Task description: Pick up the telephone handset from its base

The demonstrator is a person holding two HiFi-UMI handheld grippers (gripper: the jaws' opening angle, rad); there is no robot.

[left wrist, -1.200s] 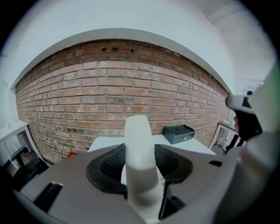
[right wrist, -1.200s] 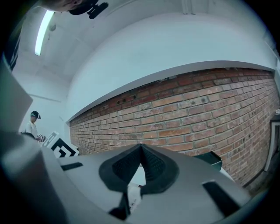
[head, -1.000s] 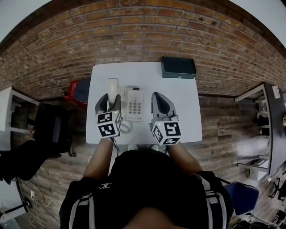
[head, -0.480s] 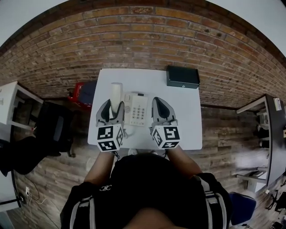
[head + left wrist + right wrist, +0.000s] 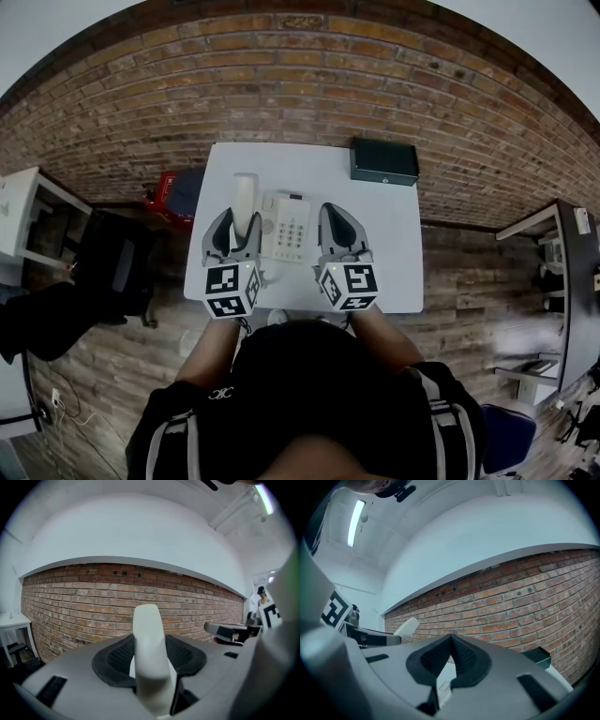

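My left gripper is shut on the white telephone handset, which stands up between the pads and pokes out past them. In the left gripper view the handset fills the gap between the jaws of the left gripper, in front of the brick wall. The white phone base with its keypad lies on the table just right of the handset. On the other side of the base my right gripper hovers, shut with nothing in it. In the right gripper view the right gripper has its pads together, and the handset shows at the left.
The white table stands against a brick wall. A dark box sits at its far right corner. A red object is on the floor left of the table, with dark furniture nearer me.
The left gripper has risen a little with the handset still in it. The right gripper has stayed where it was. The head view has shifted slightly.
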